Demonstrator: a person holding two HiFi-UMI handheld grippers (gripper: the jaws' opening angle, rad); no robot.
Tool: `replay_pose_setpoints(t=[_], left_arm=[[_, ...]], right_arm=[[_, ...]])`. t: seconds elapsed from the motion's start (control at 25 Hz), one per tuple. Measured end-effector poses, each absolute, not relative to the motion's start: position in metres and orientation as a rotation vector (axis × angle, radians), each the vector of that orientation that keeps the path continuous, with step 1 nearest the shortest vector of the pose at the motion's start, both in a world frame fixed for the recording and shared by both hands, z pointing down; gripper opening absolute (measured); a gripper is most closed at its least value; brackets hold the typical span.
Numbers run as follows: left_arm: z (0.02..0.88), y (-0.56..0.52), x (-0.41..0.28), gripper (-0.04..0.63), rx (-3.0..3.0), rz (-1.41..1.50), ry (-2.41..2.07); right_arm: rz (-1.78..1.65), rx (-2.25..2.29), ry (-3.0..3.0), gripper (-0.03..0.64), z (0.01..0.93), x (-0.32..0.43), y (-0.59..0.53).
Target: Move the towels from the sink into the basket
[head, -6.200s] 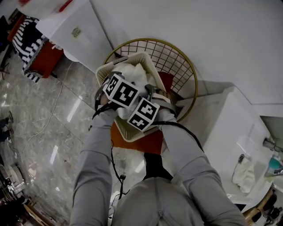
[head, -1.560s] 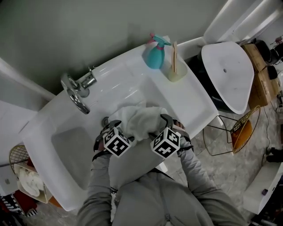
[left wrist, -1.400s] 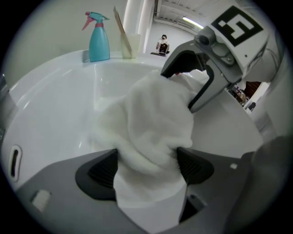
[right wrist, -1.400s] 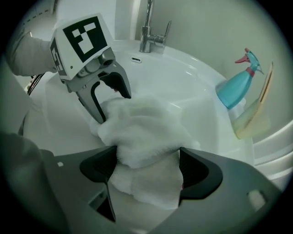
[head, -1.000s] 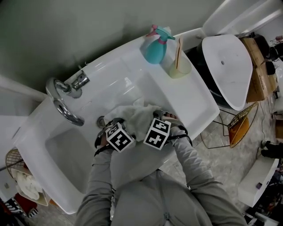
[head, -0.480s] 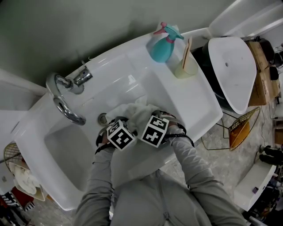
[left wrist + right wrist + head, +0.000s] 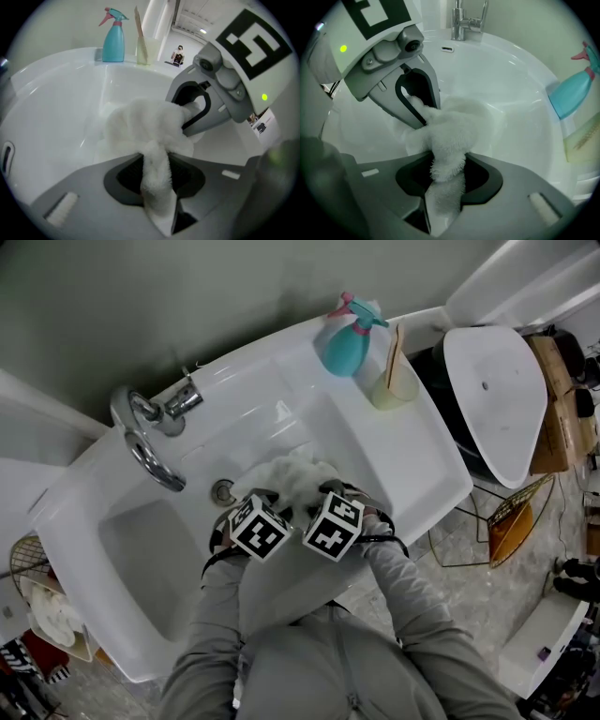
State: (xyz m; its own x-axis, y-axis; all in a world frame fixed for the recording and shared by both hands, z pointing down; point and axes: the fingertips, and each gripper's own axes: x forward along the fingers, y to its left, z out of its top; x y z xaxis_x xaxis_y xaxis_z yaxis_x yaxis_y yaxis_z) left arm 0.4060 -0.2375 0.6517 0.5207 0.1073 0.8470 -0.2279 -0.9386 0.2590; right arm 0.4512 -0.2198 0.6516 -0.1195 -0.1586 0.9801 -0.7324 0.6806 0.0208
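Note:
A crumpled white towel (image 7: 292, 476) lies in the basin of the white sink (image 7: 417, 460). Both grippers point down into it, side by side. My left gripper (image 7: 272, 499) has just been closing, and its jaws now pinch a fold of the towel (image 7: 140, 124). My right gripper (image 7: 323, 491) has closed the same way and is shut on another fold (image 7: 459, 126). In the left gripper view the right gripper (image 7: 192, 110) bites the towel's far side. The basket (image 7: 42, 601), holding white towels, shows at the lower left edge of the head view.
A chrome faucet (image 7: 150, 442) curves over the sink's left part, with a drain (image 7: 222, 491) beside the towel. A teal spray bottle (image 7: 342, 338) and a cup with a stick (image 7: 392, 382) stand on the back rim. A white seat (image 7: 497, 399) and a wire stand (image 7: 511, 521) are at right.
Both grippers' jaws have closed on the towel, which is now bunched up between them. The hands have stayed in about the same place over the basin.

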Motion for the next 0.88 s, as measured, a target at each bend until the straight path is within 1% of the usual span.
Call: replay_pose_setpoints(t=[0.52, 0.88], left_arm=[[0.595, -0.250, 0.392, 0.163, 2.493, 1.227, -0.371], [0.538, -0.243, 0.355, 0.161, 2.540, 1.210, -0.622]], right_arm=[[0.422, 0.946, -1.879, 0.138, 0.592, 0.425, -0.244], [0.284, 0.984, -2.051, 0.138, 0.538, 0.388, -0.240]])
